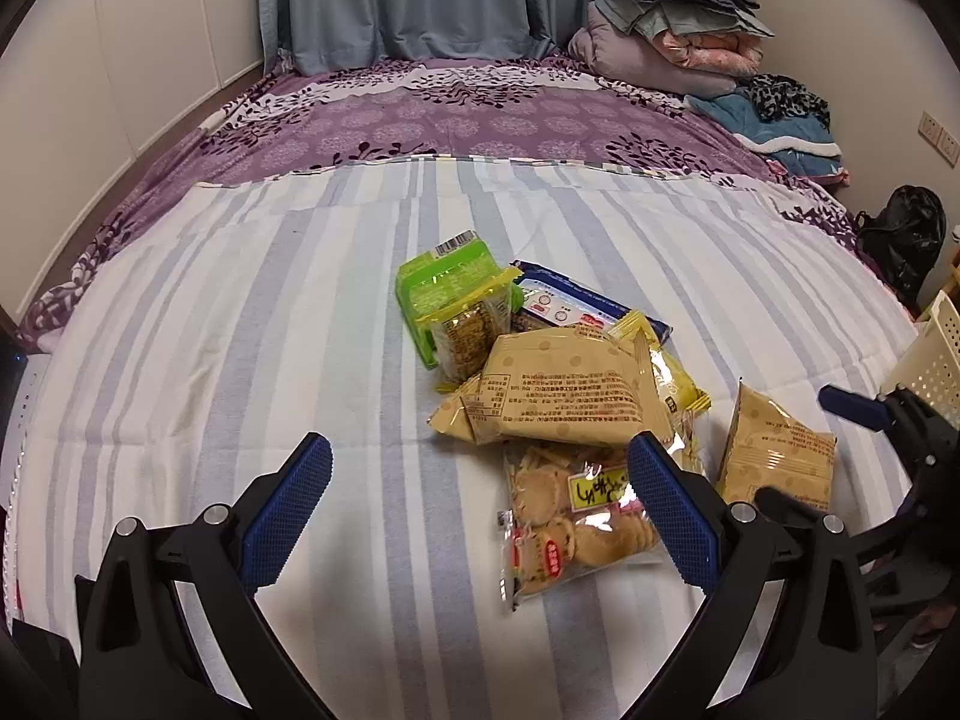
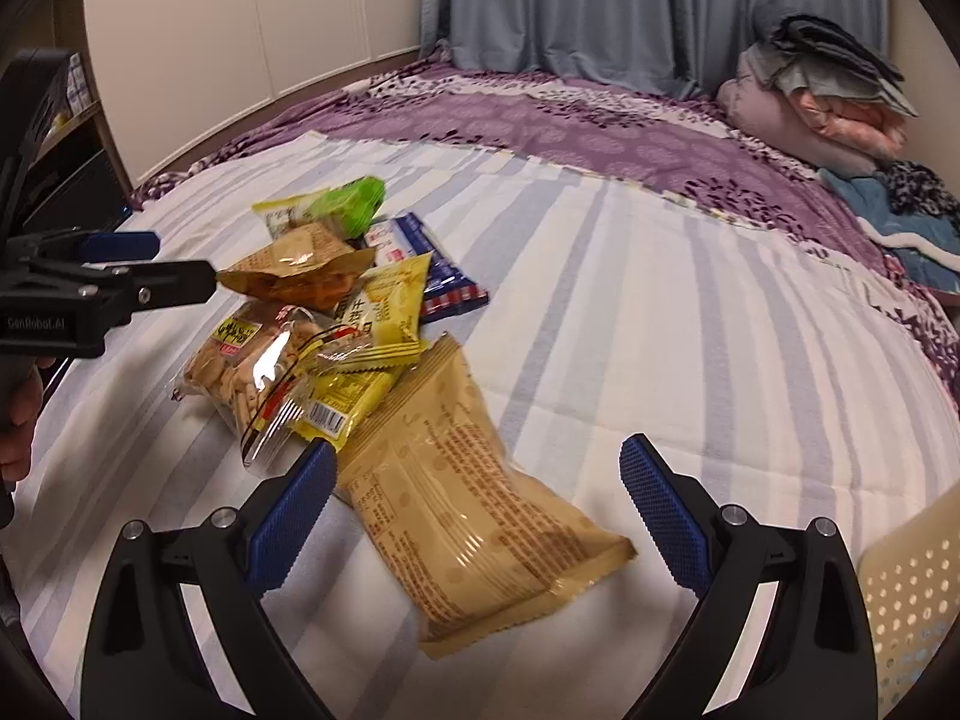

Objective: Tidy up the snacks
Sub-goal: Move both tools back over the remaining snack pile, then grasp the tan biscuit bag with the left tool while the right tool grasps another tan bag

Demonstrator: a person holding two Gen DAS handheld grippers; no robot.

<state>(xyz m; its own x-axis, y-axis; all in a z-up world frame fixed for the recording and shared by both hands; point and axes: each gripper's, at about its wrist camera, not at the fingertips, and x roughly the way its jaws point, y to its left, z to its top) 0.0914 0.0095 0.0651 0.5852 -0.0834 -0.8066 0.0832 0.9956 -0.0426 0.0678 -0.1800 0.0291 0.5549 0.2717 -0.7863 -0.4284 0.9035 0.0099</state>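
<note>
A loose pile of snack packets lies on the blue-and-white striped sheet [image 1: 240,312] spread over a bed with a purple flowered cover [image 1: 456,120]. At the far end of the pile sits a green plastic-wrapped cracker pack [image 1: 447,294], touching a dark blue flat packet [image 1: 576,306] beside it; nearer lies a tan paper-look packet with printed text [image 1: 564,390], partly over a yellow foil packet [image 1: 672,384] and over a clear bag of round biscuits [image 1: 576,522]. A second tan packet [image 2: 474,510] lies apart from the heap, toward the right side. The left gripper [image 1: 480,516] has its blue-padded jaws spread wide and empty, low over the sheet, with the clear biscuit bag between the fingers and close against the right one. The right gripper [image 2: 480,510] is also spread wide and holds nothing; the second tan packet lies between its fingers, just beside the left pad. A cream perforated plastic basket [image 2: 912,606] stands at the right edge, and folded blankets [image 1: 672,30] are stacked at the far corner of the bed
</note>
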